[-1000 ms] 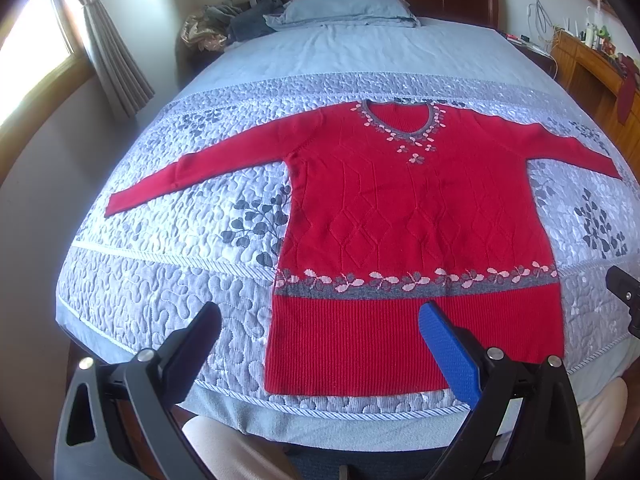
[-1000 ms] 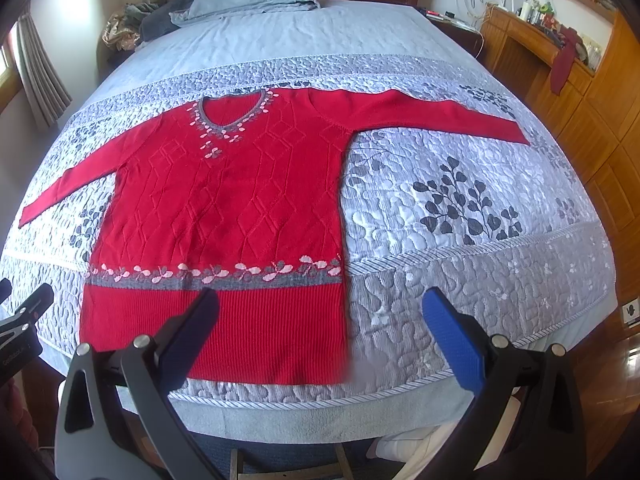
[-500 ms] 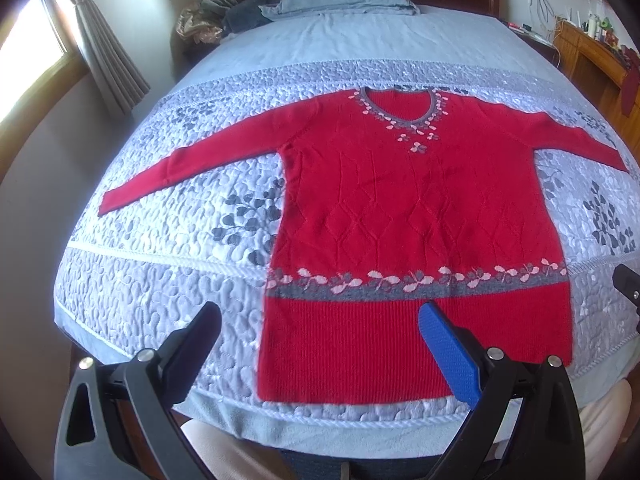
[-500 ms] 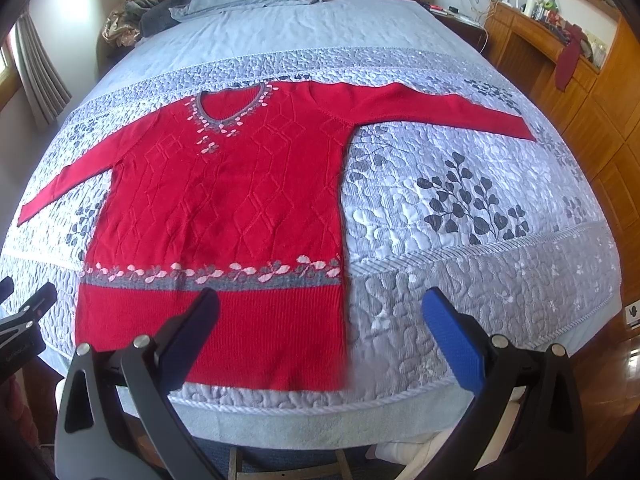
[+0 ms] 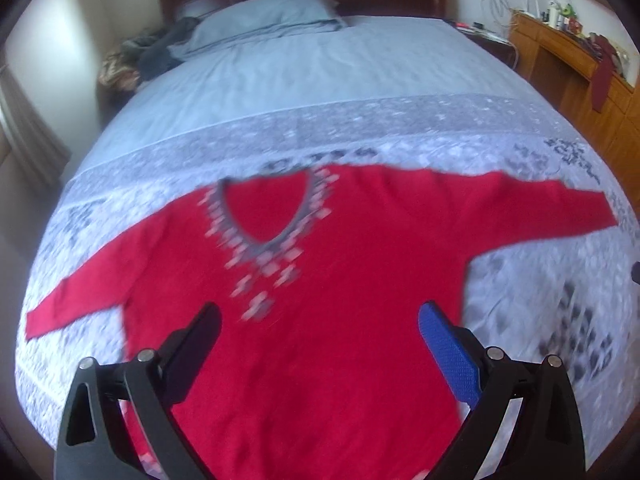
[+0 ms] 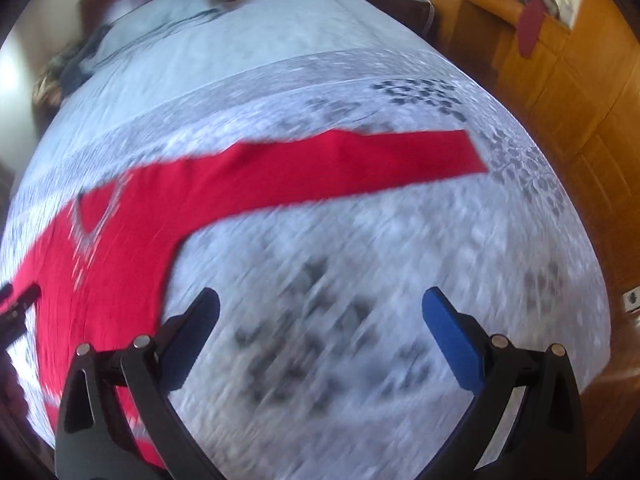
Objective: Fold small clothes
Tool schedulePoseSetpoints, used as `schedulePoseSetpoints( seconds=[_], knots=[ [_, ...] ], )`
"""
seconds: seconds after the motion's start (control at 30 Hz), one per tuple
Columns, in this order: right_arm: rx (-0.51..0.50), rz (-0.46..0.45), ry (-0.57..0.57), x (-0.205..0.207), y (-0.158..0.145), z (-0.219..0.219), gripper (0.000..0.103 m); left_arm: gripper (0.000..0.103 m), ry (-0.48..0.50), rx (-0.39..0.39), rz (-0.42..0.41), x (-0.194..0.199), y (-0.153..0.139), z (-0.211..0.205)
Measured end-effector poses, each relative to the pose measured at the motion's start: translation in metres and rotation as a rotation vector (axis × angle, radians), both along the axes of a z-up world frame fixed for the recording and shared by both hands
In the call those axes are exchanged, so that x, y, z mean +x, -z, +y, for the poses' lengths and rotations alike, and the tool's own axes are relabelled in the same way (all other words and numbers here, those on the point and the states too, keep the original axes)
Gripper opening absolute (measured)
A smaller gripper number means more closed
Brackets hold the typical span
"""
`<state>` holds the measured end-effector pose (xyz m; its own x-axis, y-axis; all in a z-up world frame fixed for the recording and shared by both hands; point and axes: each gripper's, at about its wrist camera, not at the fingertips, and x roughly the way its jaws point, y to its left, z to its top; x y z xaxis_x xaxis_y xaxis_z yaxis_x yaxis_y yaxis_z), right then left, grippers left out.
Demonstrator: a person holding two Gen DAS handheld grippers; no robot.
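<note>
- We see the right hand-held gripper (image 6: 320, 316) w/ jaws spread wide, nothing between them, over bare quilt.
- Red sweater (image 6: 120, 240) lies flat on the bed (image 6: 360, 240), body at the left; one sleeve (image 6: 340, 168) stretches out to the right, cuff near the dark leaf print.
- V-neck w/ pale trim shows at far left, blurred.
- Black tip of the left hand-held gripper (image 6: 18, 304) pokes in at the left edge, over the sweater; can't tell its state.
- Wooden cabinet (image 6: 560, 64) at the right; pic is motion-blurred.
</note>
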<state>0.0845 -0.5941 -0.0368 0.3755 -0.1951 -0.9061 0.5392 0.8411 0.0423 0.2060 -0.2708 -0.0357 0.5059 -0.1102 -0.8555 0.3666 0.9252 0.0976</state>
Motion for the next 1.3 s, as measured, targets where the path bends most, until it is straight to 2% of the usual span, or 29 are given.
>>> schedulePoseSetpoints(
  seconds=[0.2,0.33,0.43,0.5,0.57,0.63,0.7,0.73,0.77,0.83,0.93,1.03,1.23,1.3],
  knots=[
    [0.031,0.076,0.044,0.041,0.036,-0.136,0.1,0.099,0.069,-0.064,0.061,0.047,0.026,-0.121],
    [0.147,0.075,0.08,0.049,0.067,-0.193,0.1,0.099,0.071,-0.05,0.102,0.065,0.047,-0.171],
    [0.156,0.09,0.086,0.054,0.084,-0.213,0.099,0.099,0.058,-0.045,0.132,0.076,0.063,-0.194],
    [0.155,0.118,0.079,0.059,0.096,-0.221,0.095,0.099,0.051,-0.031,0.129,0.081,0.071,-0.203],
    [0.179,0.121,0.079,0.063,0.105,-0.227,0.079,0.099,0.04,-0.023,0.131,0.087,0.077,-0.207],
    [0.189,0.117,0.095,0.064,0.11,-0.234,0.074,0.099,0.031,-0.026,0.137,0.09,0.08,-0.203],
    [0.197,0.103,0.11,0.063,0.112,-0.238,0.065,0.099,0.021,-0.021,0.138,0.093,0.082,-0.196],
    [0.187,0.105,0.111,0.063,0.112,-0.238,0.052,0.099,0.016,-0.019,0.135,0.096,0.083,-0.192],
    [0.182,0.101,0.108,0.062,0.11,-0.238,0.032,0.099,0.008,-0.014,0.134,0.099,0.083,-0.186],
    [0.224,0.058,0.111,0.057,0.104,-0.238,0.009,0.099,-0.005,-0.011,0.129,0.103,0.082,-0.173],
    [0.236,-0.024,0.106,0.051,0.086,-0.229,0.007,0.099,-0.024,0.004,0.111,0.109,0.078,-0.15],
    [0.242,-0.078,0.014,0.063,0.066,-0.188,0.006,0.099,-0.04,0.017,0.092,0.112,0.072,-0.124],
    [0.293,-0.128,-0.271,0.115,0.046,-0.057,0.006,0.099,-0.113,0.015,0.075,0.121,0.058,-0.069],
    [0.324,-0.118,-0.337,0.132,0.051,-0.017,0.013,0.099,-0.128,0.01,0.076,0.123,0.056,-0.057]
  ],
)
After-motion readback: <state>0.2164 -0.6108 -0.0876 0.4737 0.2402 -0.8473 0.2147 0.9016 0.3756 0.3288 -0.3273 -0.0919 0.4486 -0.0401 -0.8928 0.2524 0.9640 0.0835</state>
